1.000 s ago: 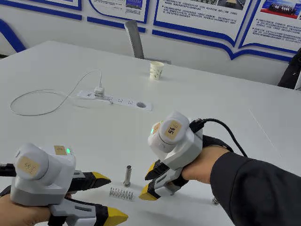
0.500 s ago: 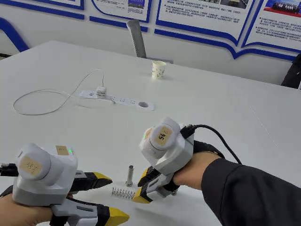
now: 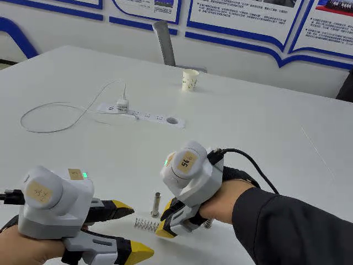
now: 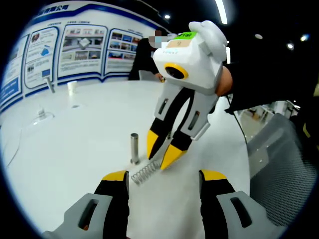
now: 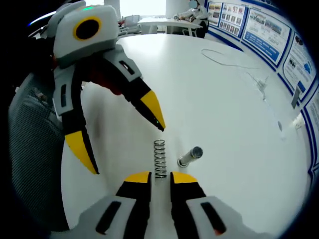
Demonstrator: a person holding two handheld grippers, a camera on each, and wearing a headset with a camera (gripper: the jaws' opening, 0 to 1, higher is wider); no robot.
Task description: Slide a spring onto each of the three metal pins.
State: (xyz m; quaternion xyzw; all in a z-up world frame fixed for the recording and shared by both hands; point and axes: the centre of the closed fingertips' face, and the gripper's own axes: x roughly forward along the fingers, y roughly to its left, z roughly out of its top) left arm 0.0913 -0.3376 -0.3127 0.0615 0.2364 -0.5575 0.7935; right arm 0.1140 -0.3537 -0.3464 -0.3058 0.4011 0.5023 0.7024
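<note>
Just beside the pin (image 5: 189,157), right gripper (image 5: 160,175) fingers slightly apart astride spring (image 5: 159,157) end (lying flat), left gripper (image 4: 164,175) fingers wide.

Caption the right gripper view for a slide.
Right hand-held gripper brackets one end of a spring lying beside a metal pin; open left hand-held gripper hovers opposite.

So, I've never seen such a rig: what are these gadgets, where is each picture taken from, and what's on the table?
A person holds tongs in each hand. The wide picture comes from a headset camera, and each round one from a camera on one pair. On the table are a spring lying flat and an upright metal pin; a power strip and paper cup sit farther off. The left tongs are open, holding nothing. The right tongs straddle the spring's end; whether they grip it I cannot tell.
</note>
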